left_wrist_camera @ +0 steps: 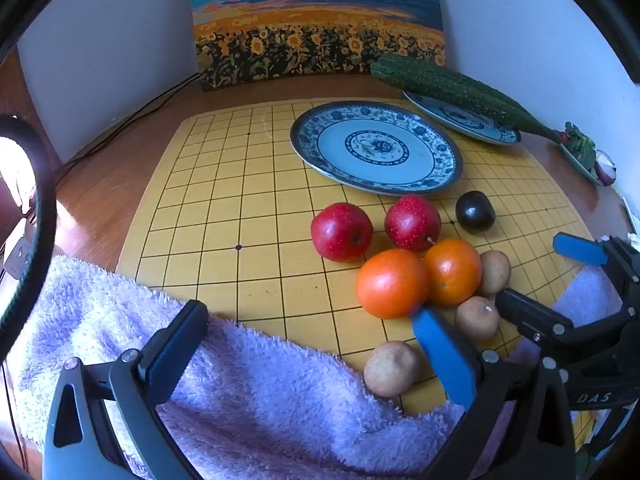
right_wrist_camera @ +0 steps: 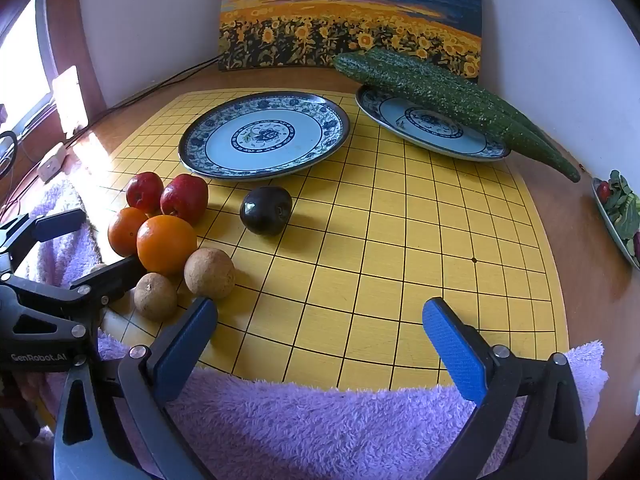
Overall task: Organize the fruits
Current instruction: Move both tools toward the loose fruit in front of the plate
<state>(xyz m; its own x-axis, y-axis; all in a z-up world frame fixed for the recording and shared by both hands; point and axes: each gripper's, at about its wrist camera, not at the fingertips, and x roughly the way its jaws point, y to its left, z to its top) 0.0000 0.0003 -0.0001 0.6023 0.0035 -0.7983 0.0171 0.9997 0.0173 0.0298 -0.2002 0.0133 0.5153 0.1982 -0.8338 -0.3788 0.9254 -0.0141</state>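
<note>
Fruits: a cluster sits on the near-left part of the yellow Go board (right_wrist_camera: 360, 248), none of it on a plate.
Red apples: two, side by side (right_wrist_camera: 145, 191) (right_wrist_camera: 185, 197), at the far side of the cluster, just in front of the empty plate.
Oranges: two, touching each other (right_wrist_camera: 127, 231) (right_wrist_camera: 166, 243), directly in front of the apples.
Brown round fruits: three small ones nearest the cameras; two show in the right wrist view (right_wrist_camera: 209, 267) (right_wrist_camera: 155, 296), the third (left_wrist_camera: 392, 369) lies by the towel edge in the left wrist view.
Dark plum: alone (right_wrist_camera: 265, 210), a little right of the apples, apart from the cluster.
Empty plate: blue-patterned (right_wrist_camera: 200, 136), on the far part of the board.
Second plate: same pattern (right_wrist_camera: 384, 118), right of the first, with two cucumbers (right_wrist_camera: 440, 92) lying across it and overhanging its right rim.
Left gripper: (left_wrist_camera: 316, 324) fingers spread wide, holding nothing; its right blue pad (left_wrist_camera: 444, 354) is just in front of the nearer orange.
Right gripper: (right_wrist_camera: 320, 320) fingers spread wide, holding nothing, over bare board right of the cluster.
Purple towel: (right_wrist_camera: 320, 428) lies along the near edge of the board under both grippers.
Sunflower painting: (right_wrist_camera: 352, 12) leans against the white wall behind the plates.
Salad dish: (right_wrist_camera: 618, 208) at the far right edge, off the board.
</note>
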